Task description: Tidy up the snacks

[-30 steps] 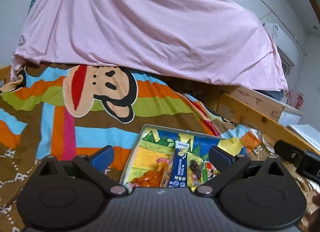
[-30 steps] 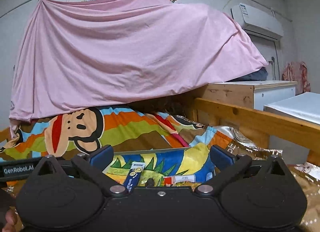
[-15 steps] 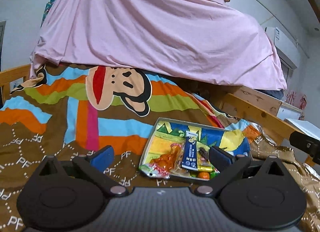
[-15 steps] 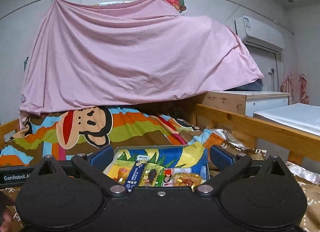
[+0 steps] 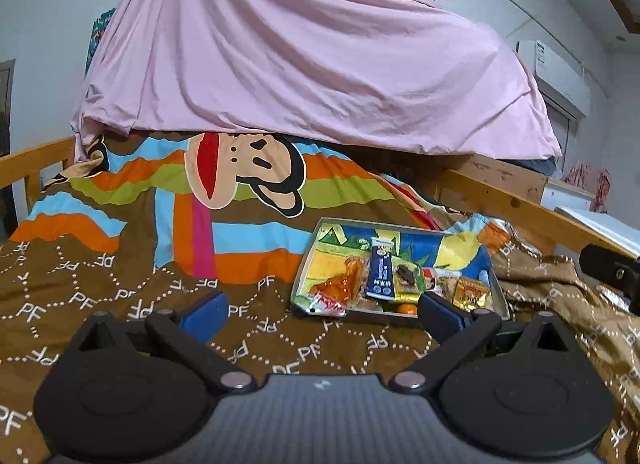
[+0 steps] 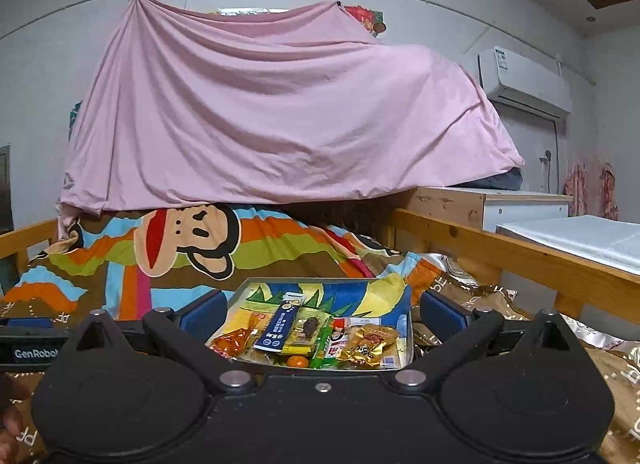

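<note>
A: Across the lower frame of both views, what changes?

B: Both cameras pull back; the tray (image 5: 320, 230) of snacks (image 6: 304, 334) shrinks, and one red-white packet (image 5: 320, 303) overhangs its near-left rim. Sorting could be pending or finished.

A: Poses?

B: Left hand-held gripper (image 5: 320, 310) hovers level over the bedspread (image 5: 120, 284), fingers spread, empty. Right hand-held gripper (image 6: 320, 308) faces the tray, also released.
</note>
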{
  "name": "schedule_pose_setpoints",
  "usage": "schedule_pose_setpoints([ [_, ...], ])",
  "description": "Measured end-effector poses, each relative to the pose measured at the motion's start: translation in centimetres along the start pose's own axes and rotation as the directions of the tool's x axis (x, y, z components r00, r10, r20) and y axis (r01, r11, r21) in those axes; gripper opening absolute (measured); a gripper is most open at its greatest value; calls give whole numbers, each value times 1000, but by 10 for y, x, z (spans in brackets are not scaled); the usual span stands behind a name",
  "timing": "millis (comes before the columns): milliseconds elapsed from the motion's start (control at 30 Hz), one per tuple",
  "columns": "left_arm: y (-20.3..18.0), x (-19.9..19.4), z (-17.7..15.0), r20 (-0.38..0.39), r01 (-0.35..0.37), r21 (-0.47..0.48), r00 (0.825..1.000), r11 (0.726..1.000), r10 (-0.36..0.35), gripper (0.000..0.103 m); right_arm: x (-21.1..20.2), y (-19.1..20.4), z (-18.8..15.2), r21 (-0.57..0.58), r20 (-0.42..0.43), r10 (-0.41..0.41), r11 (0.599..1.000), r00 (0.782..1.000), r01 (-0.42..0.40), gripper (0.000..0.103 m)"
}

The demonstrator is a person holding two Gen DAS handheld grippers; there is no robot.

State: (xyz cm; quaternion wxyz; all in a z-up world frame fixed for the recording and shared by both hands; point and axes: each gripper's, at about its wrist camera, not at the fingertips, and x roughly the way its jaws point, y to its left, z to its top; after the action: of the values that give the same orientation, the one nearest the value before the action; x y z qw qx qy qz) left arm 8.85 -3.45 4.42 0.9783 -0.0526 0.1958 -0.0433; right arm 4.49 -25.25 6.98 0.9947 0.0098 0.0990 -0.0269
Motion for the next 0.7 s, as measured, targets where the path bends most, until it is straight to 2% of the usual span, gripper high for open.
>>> schedule_pose_setpoints([
  [233, 0, -20, -15, -23, -11, 11, 1000, 1000, 12, 102, -28, 2, -15, -1, -21, 12, 1000, 1000, -12, 102],
  [400, 3, -27, -30, -50, -12, 18, 999, 1000, 13, 103, -40, 4, -31, -2, -76, 15, 1000, 997, -15, 102],
  [533, 5, -28, -42, -107, -23, 7, 994, 1000, 23, 103, -44, 9, -39, -23, -107, 17, 1000, 994, -19, 102],
  [700, 7, -31, -48, -125, -32, 8, 992, 999, 32, 102, -49, 14, -48, -46, -146, 19, 999, 989, -26, 102],
])
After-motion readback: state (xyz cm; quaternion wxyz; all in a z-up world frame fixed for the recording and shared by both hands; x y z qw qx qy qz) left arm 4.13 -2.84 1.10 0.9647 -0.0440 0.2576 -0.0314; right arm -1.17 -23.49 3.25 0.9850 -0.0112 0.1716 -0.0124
